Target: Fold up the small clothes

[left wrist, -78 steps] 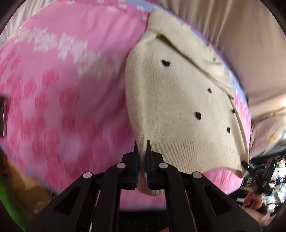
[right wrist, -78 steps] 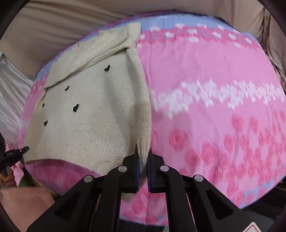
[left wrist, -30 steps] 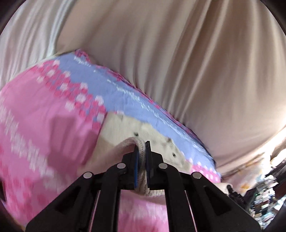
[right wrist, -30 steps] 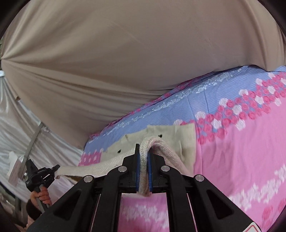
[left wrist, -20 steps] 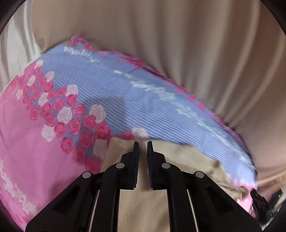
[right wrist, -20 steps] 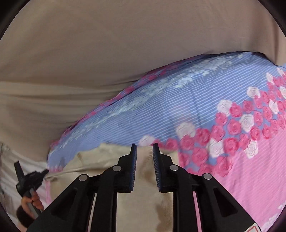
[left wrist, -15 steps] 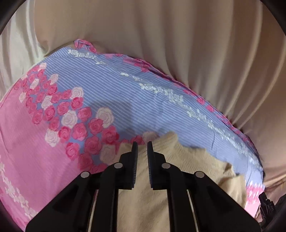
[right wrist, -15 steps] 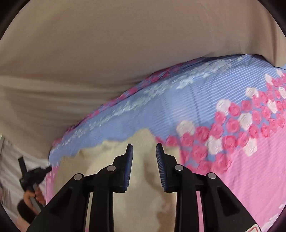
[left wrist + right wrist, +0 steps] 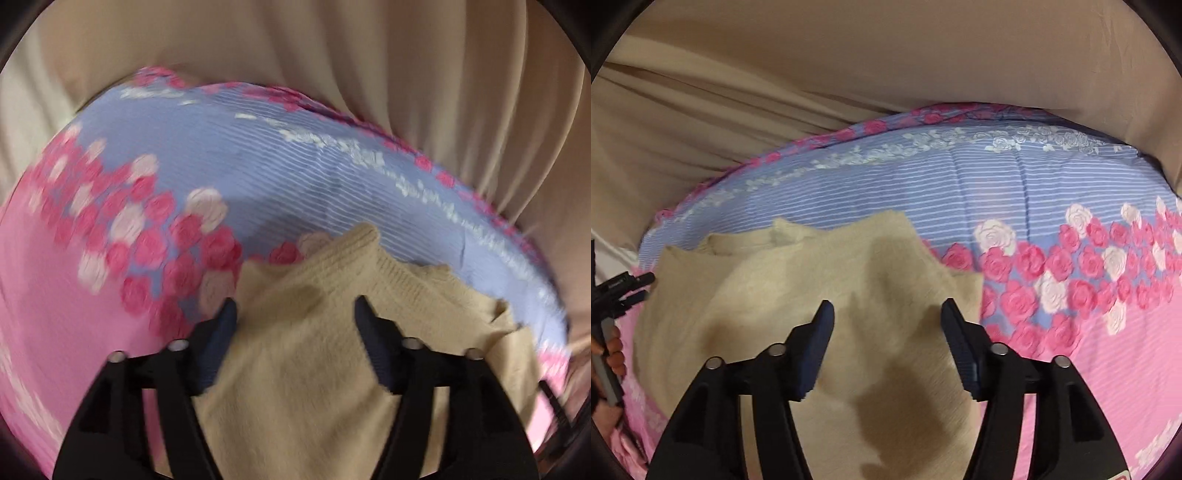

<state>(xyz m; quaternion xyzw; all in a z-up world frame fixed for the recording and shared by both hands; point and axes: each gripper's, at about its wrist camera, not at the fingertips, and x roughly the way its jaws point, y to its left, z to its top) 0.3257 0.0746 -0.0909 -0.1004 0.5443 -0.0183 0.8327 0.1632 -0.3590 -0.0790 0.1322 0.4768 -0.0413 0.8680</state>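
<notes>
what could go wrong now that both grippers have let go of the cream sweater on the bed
1. The folded-over hem of the cream sweater lies wavy and bunched, so the fold may end up crooked or spring back.
2. The left gripper and right gripper, whose jaws have just been opening, sit low over the knit; pulling away carelessly could snag and drag it.
3. The sweater lies near the far edge of the floral bedsheet, leaving little room for further folds.

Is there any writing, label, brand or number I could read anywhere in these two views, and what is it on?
No readable text in either view.
Red-edged sticker at the bottom corner of the right wrist view: cut off by the frame, nothing legible.
Cream sweater: no tag or label showing.
Flowered bedsheet: only roses and stripes, no words.
Beige curtain: plain.
</notes>
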